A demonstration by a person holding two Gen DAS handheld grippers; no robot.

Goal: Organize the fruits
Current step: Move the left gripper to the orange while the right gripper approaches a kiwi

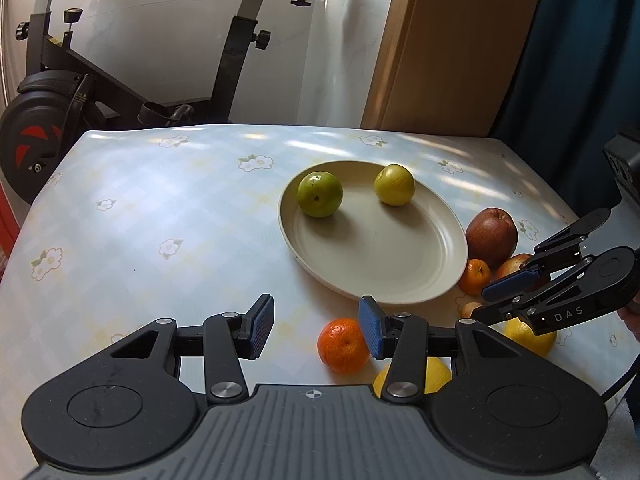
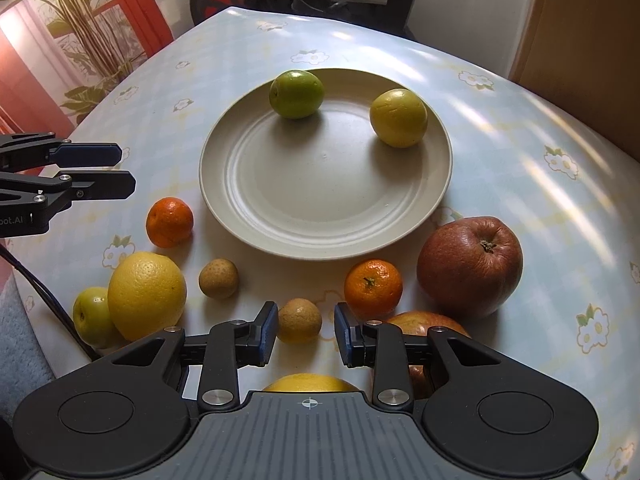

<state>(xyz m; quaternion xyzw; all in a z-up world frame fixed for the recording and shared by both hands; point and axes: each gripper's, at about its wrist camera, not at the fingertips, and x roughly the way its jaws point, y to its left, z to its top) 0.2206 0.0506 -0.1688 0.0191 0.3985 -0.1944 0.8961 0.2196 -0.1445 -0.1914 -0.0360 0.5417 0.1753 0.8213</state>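
Nearest me, my right gripper (image 2: pixel 306 334) points steeply down with its jaws narrowed around a small brown fruit (image 2: pixel 299 320); I see slim gaps at both pads, so I judge it bracketed, not yet pinched. My left gripper (image 1: pixel 316 330) holds its jaws moderately wide and empty, a mandarin (image 1: pixel 343 345) sitting just beside its right pad, probably next to go. Around these, loose on the worktop (image 2: pixel 520 152), lie a second mandarin (image 2: pixel 373 288), a red apple (image 2: pixel 470 266) and a large yellow citrus (image 2: pixel 146 295). Farther off, the plate (image 2: pixel 320 216) already carries two green fruits. Only the right wrist view shows the brown fruit between the pads; the left view shows that gripper merely side-on.
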